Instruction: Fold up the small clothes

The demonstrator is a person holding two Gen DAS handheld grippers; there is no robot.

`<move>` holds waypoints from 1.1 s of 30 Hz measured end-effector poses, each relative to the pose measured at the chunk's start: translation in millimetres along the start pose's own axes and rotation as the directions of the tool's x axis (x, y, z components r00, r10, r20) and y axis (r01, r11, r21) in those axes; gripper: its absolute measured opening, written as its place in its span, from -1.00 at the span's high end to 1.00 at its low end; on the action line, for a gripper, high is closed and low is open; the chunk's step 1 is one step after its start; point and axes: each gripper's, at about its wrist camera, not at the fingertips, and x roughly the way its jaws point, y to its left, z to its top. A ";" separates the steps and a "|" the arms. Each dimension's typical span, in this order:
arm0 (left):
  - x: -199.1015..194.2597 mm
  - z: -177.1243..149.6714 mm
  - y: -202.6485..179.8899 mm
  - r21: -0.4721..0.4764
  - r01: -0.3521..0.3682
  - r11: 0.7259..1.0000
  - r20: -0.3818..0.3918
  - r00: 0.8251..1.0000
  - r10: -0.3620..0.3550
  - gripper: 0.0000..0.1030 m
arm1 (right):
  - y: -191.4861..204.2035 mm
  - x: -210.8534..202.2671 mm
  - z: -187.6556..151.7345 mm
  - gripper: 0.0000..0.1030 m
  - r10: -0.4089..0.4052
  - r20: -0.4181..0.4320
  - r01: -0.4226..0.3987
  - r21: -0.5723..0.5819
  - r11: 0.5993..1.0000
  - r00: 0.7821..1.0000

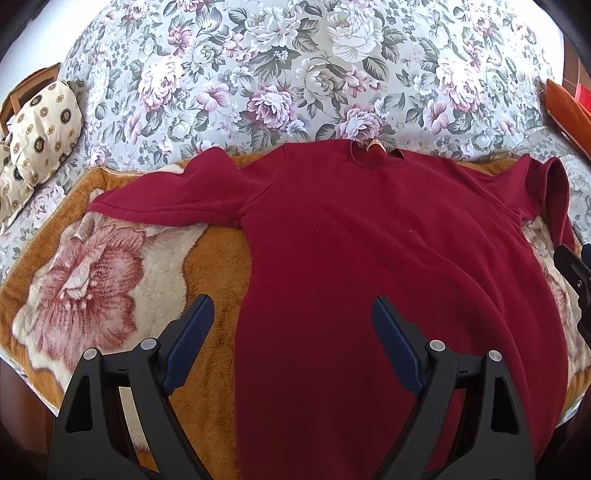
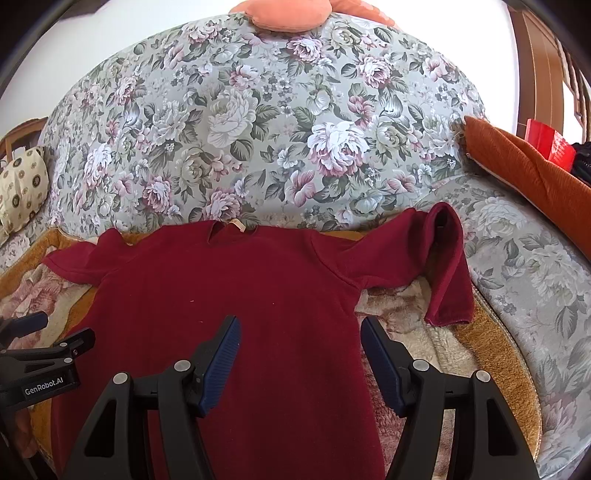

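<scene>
A dark red long-sleeved top lies flat, neck away from me, on a brown floral blanket over a sofa seat. Its left sleeve lies spread out. Its right sleeve is bent and hangs down over the blanket. My left gripper is open above the top's lower left edge, holding nothing. My right gripper is open above the top's lower right edge, holding nothing. The left gripper also shows at the left edge of the right wrist view.
The floral sofa back rises behind the top. A cream patterned cushion lies at the left. An orange cushion rests on the right armrest. A peach cushion sits on top of the sofa back.
</scene>
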 end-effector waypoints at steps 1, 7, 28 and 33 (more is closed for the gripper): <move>-0.2 -0.1 0.0 0.000 -0.001 1.000 0.001 1.000 0.001 -0.69 | 0.1 0.1 -0.3 -0.26 0.000 -0.002 0.000 0.000 1.000 1.000; -0.2 0.3 1.2 -0.003 0.003 1.000 0.000 1.000 -0.003 -0.69 | 1.5 -0.3 -0.6 -0.26 0.002 -0.006 -0.002 -0.003 1.000 1.000; 0.9 1.5 1.5 -0.011 0.006 1.000 -0.003 1.000 -0.006 -0.69 | 0.8 3.6 -0.4 -0.26 -0.002 -0.017 0.002 -0.001 1.000 1.000; 1.1 1.4 1.2 -0.014 0.007 1.000 -0.005 1.000 -0.007 -0.69 | 1.8 5.7 -1.9 -0.26 -0.002 -0.029 0.002 -0.003 1.000 1.000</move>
